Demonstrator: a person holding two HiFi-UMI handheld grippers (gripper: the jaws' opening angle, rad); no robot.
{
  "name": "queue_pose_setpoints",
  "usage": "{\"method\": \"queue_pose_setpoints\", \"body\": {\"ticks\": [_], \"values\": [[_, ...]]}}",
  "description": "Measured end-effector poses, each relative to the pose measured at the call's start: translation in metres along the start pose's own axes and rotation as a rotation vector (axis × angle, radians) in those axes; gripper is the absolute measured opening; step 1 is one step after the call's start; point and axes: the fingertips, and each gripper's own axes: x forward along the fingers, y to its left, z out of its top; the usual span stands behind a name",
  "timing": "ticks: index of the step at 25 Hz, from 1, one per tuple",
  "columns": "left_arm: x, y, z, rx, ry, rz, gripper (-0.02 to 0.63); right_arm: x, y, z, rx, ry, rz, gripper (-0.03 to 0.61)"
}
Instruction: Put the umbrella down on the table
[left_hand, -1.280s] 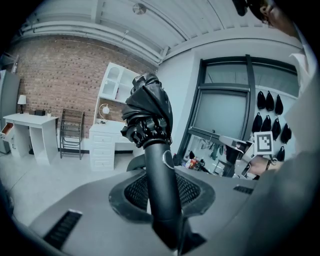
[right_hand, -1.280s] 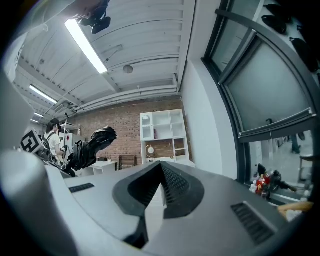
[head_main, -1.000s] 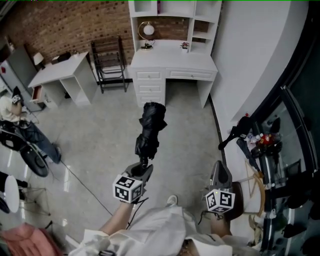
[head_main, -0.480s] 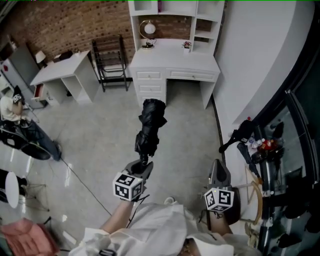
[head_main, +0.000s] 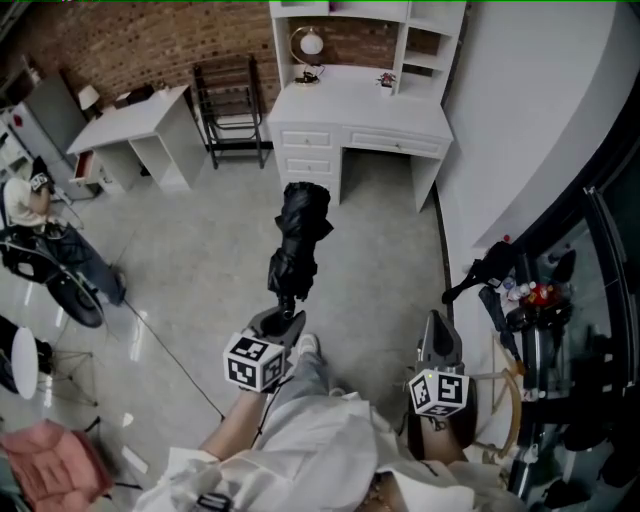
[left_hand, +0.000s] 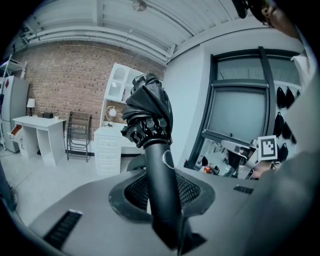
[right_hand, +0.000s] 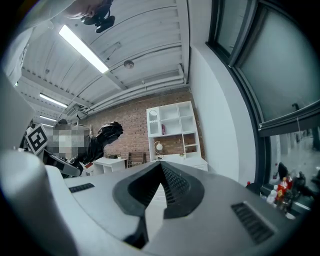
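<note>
A folded black umbrella (head_main: 295, 245) sticks up and forward out of my left gripper (head_main: 283, 318), which is shut on its black handle (left_hand: 162, 190). The bunched canopy (left_hand: 147, 112) rises above the jaws in the left gripper view. My right gripper (head_main: 437, 340) hangs at the lower right with nothing in it, and its jaws meet at the tips (right_hand: 161, 165). The umbrella (right_hand: 105, 135) shows to its left in the right gripper view. A white desk (head_main: 360, 105) with a shelf unit stands ahead against the brick wall, some way beyond the umbrella's tip.
A second white table (head_main: 135, 125) and a black rack (head_main: 230, 100) stand left of the desk. A seated person (head_main: 20, 200) and a wheeled frame are at the far left. Dark equipment and bottles (head_main: 530, 300) crowd the right side by the curved window. Grey floor lies between.
Both grippers and the view have moved forward across the floor toward the white desk. The umbrella stays gripped in the left gripper at the same tilt.
</note>
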Motion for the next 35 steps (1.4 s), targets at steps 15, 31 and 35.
{"method": "queue_pose_setpoints", "body": {"ticks": [15,31,35], "values": [[0.082,0.067,0.053,-0.006,0.000,-0.019,0.114,0.108,-0.004,0.005,-0.004,-0.002,-0.010,0.018],[0.166,0.161,0.105,-0.029,0.019,-0.056,0.114,0.244,0.016,0.008,-0.017,0.016,-0.017,0.017],[0.176,0.167,0.095,-0.039,0.004,-0.062,0.114,0.255,0.014,0.001,-0.025,0.005,-0.016,0.018]]}}
